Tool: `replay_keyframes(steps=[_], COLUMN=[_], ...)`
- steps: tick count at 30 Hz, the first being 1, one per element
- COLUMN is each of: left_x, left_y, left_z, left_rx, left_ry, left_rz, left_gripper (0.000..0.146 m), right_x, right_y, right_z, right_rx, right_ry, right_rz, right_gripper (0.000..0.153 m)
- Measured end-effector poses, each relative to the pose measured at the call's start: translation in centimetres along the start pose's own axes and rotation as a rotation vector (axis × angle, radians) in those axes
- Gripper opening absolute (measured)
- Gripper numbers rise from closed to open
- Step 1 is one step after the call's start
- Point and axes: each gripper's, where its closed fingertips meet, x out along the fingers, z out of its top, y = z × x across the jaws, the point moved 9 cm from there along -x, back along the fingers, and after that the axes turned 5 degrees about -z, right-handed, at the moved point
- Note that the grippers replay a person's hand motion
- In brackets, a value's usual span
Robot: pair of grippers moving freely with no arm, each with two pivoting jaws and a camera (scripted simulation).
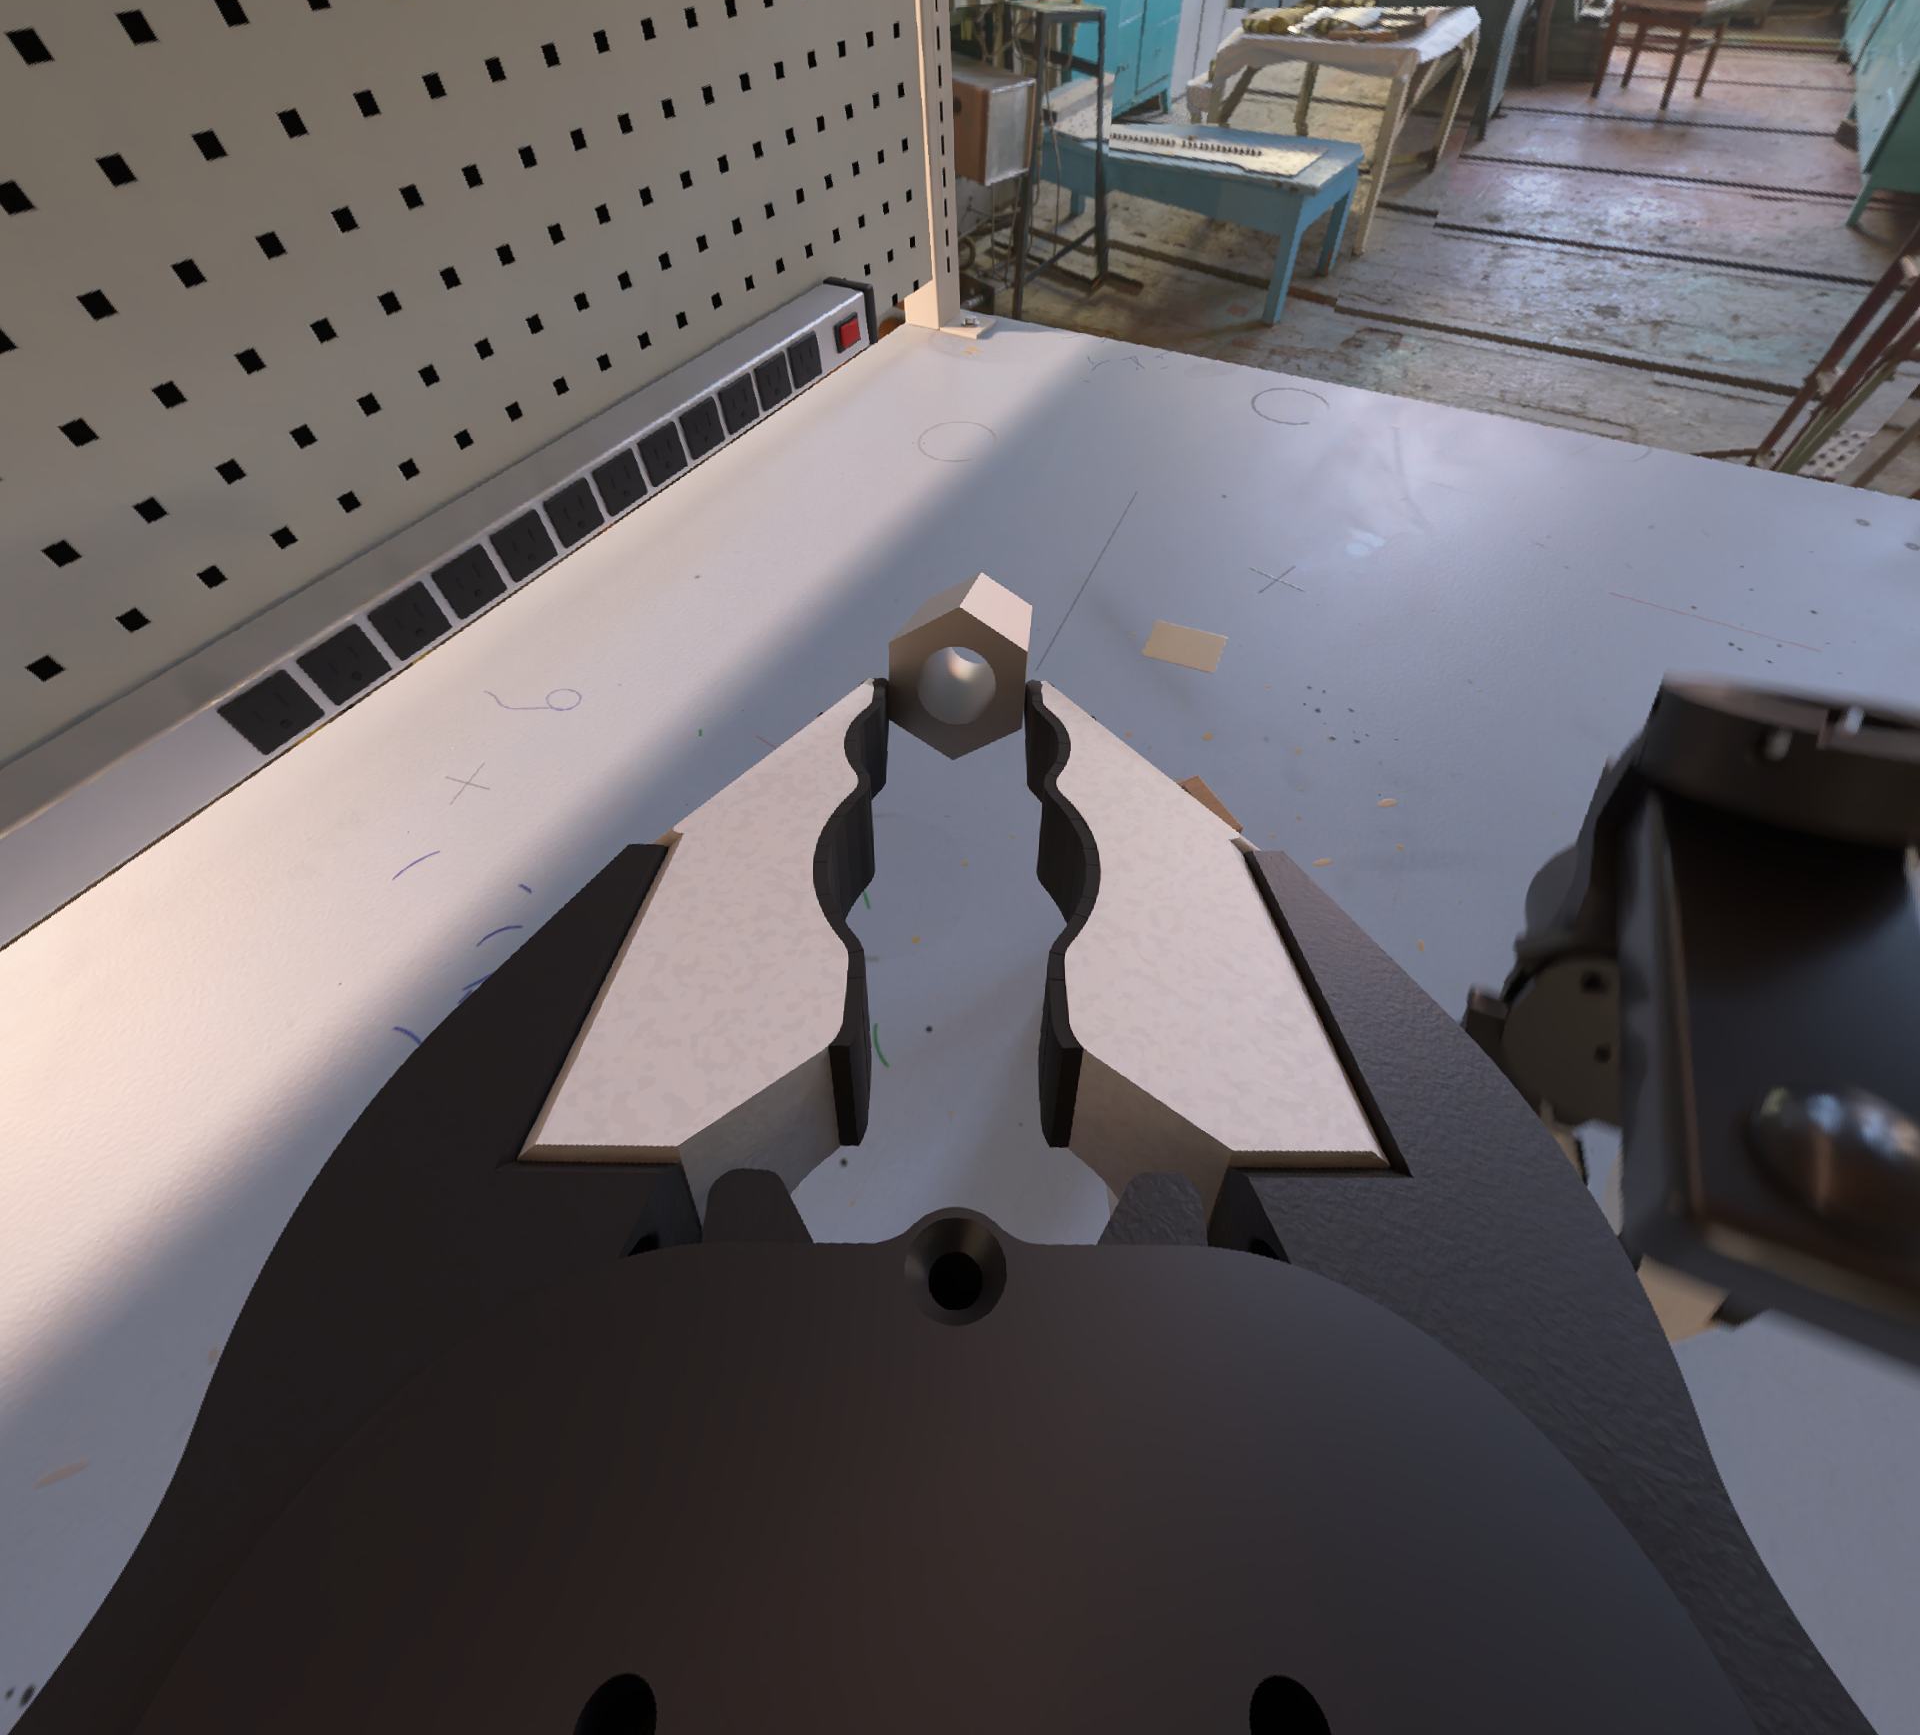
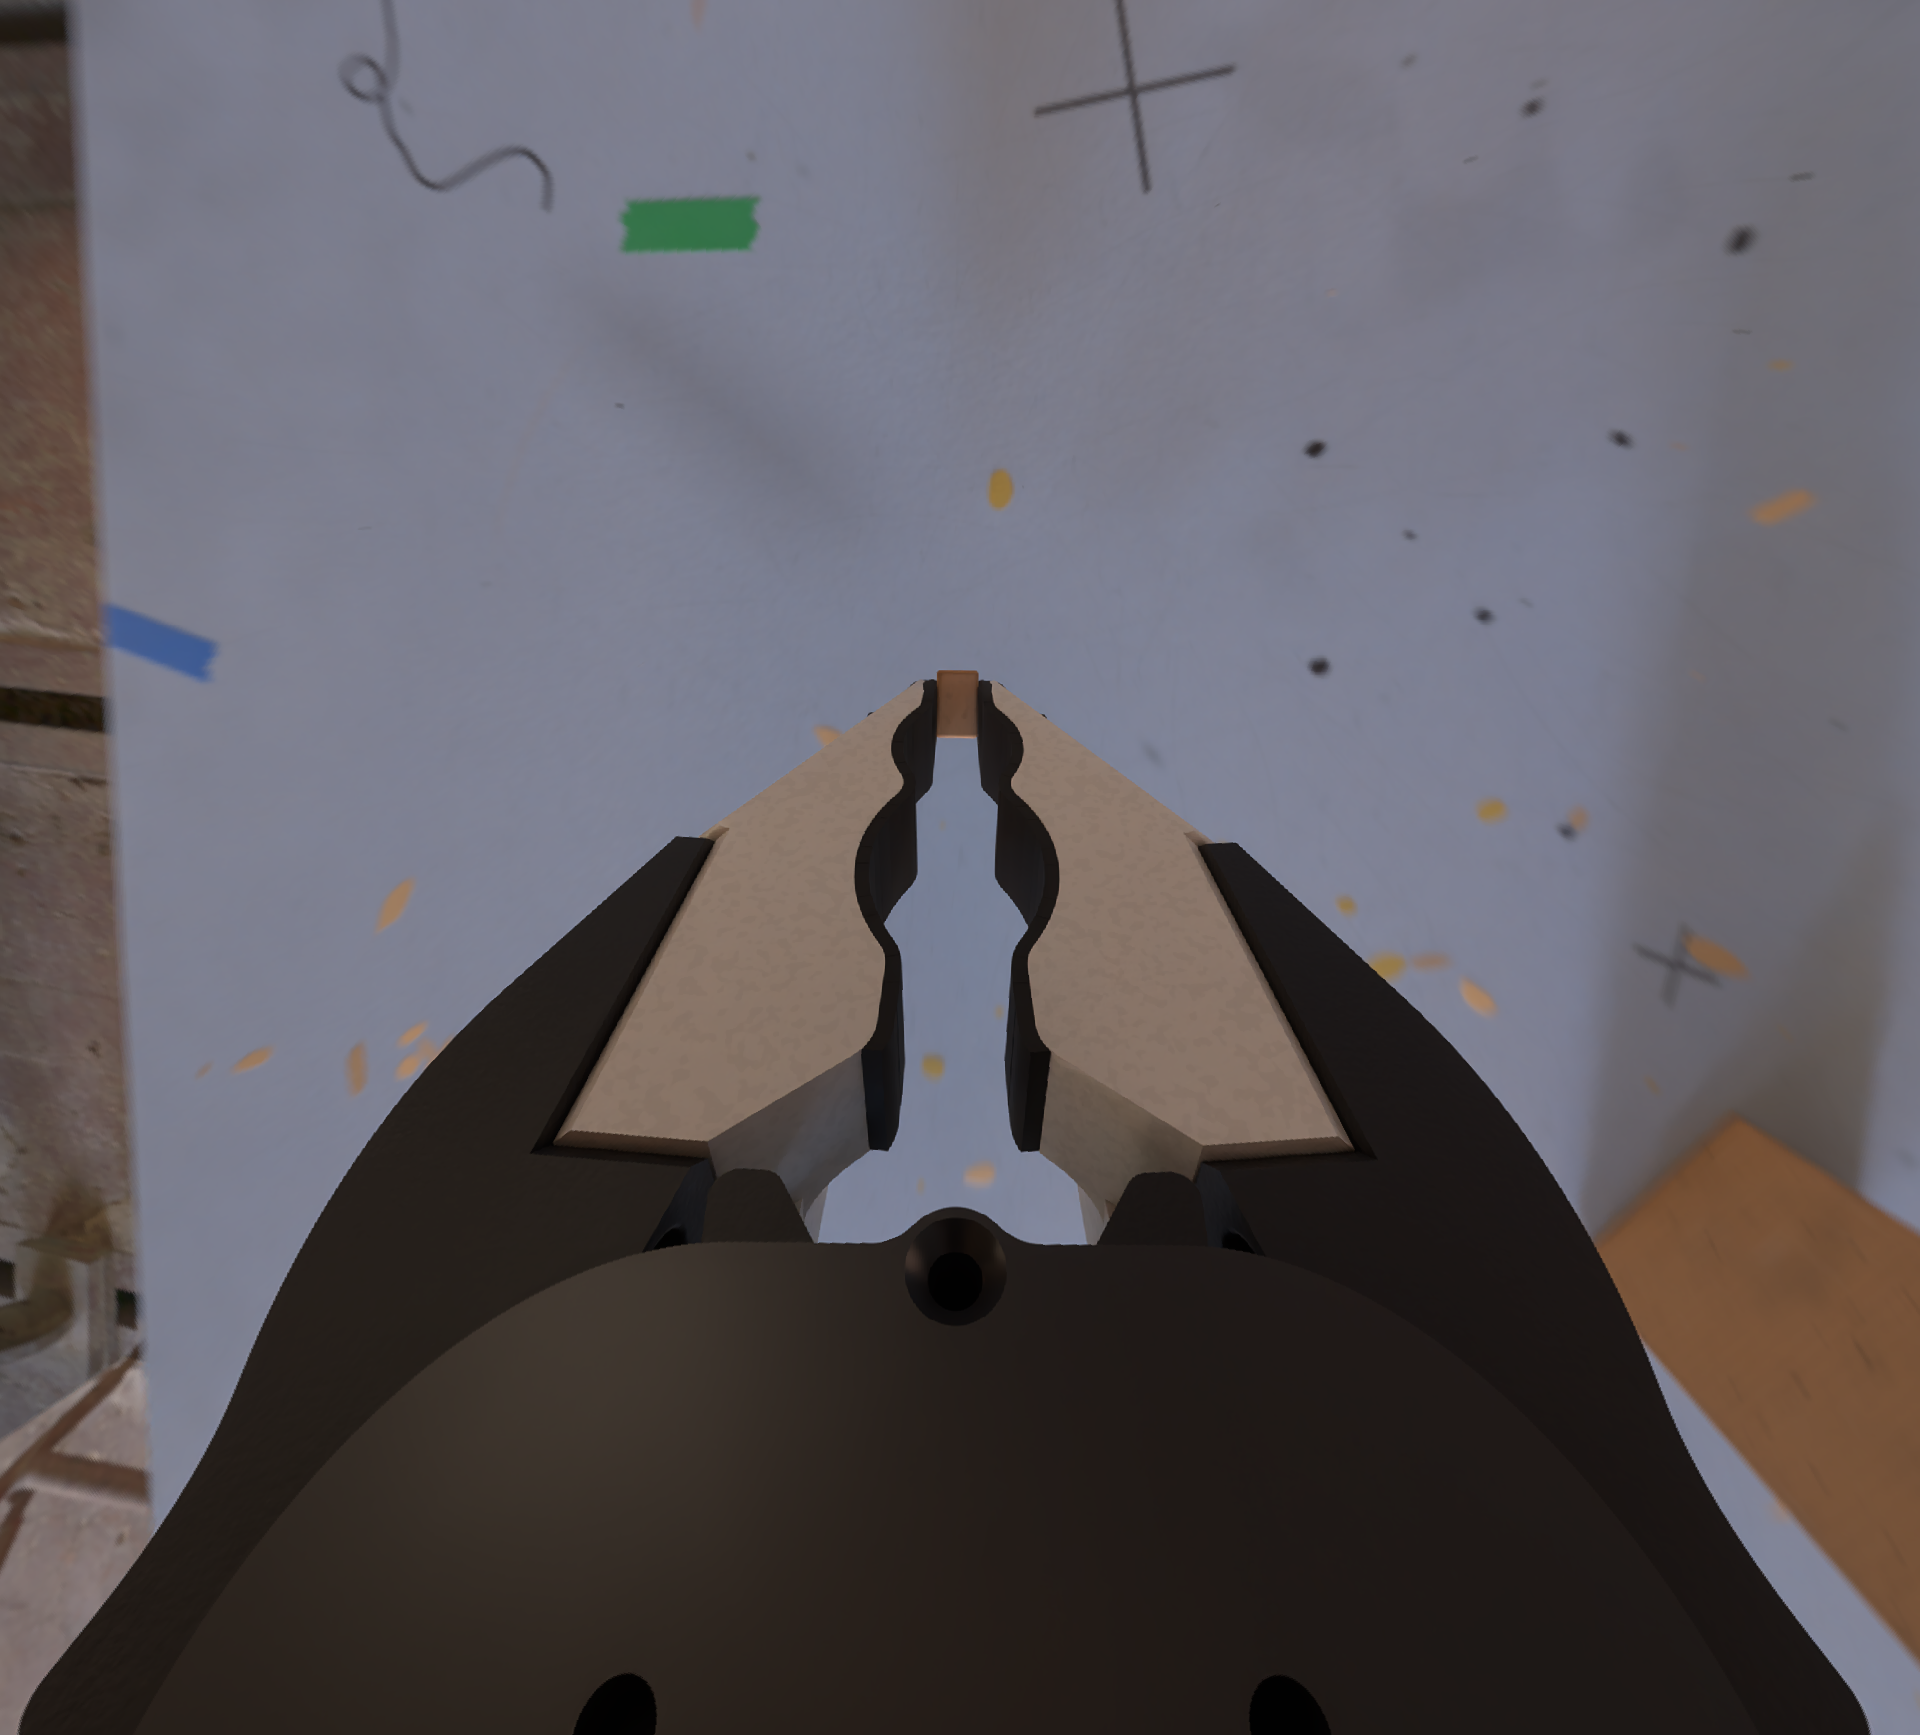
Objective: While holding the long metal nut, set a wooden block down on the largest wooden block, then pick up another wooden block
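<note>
The long metal nut (image 1: 961, 680) sits pinched at the very tips of the left gripper (image 1: 956, 719), hex flats against the pads, bore facing the camera. We read this as a parked hold: raised off the white worktop (image 1: 1351, 750) and kept out of the way while the other side works.

In the right wrist view, the right gripper (image 2: 957, 706) has its fingers drawn nearly together on a small wooden block (image 2: 957, 701), only a thin sliver of it showing at the tips. It looks down on the worktop, so we judge the block is carried in the air, not yet set down.

A broad wooden block (image 2: 1787, 1353) lies at the lower right of that view, well off the gripper's line; likely the largest block, and so the target. The carry needs to shift that way before release.

Another wooden piece (image 1: 1184, 645) lies flat beyond the nut, a candidate for the later pickup. Pegboard (image 1: 468, 179) and power strip (image 1: 540, 532) back the bench; green tape (image 2: 689, 223) marks the surface.
</note>
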Motion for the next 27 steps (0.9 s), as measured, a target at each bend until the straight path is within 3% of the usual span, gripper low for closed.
replay_keyframes(steps=[5,10,14,17,18,20,23,27], left_x=[0.5,0.9,0.1,-0.6,-0.8,-0.9,-0.8,-0.6], left_y=[-0.2,-0.5,-0.6,-0.9,-1.0,-1.3,-2.0,-2.7], left_z=[-0.1,0.2,0.9,1.4,1.5,1.7,2.1,2.5], left_rx=[-0.003,0.01,0.014,0.017,0.017,0.02,0.034,0.064], left_ry=[0.009,-0.01,-0.107,-0.175,-0.191,-0.219,-0.258,-0.261], left_rz=[-0.013,0.003,0.076,0.092,0.087,0.081,0.073,0.076], left_gripper=[0.026,0.026,0.026,0.026,0.026,0.026,0.026,0.026], right_x=[-10.3,-23.0,-30.5,-33.2,-33.5,-33.4,-32.4,-31.1], right_y=[-0.6,-0.7,-1.0,-2.2,-2.9,-4.9,-7.5,-8.8], right_z=[-1.3,-6.6,-13.1,-18.5,-20.3,-23.5,-27.1,-29.2], right_rx=[0.055,0.09,0.126,0.198,0.242,0.387,0.588,0.665], right_ry=[-0.19,-0.56,-0.837,-0.801,-0.738,-0.625,-0.574,-0.522], right_rz=[-0.124,-0.453,-0.907,-1.326,-1.396,-1.415,-1.327,-1.168], right_gripper=[0.007,0.007,0.007,0.007,0.007,0.007,0.007,0.007])
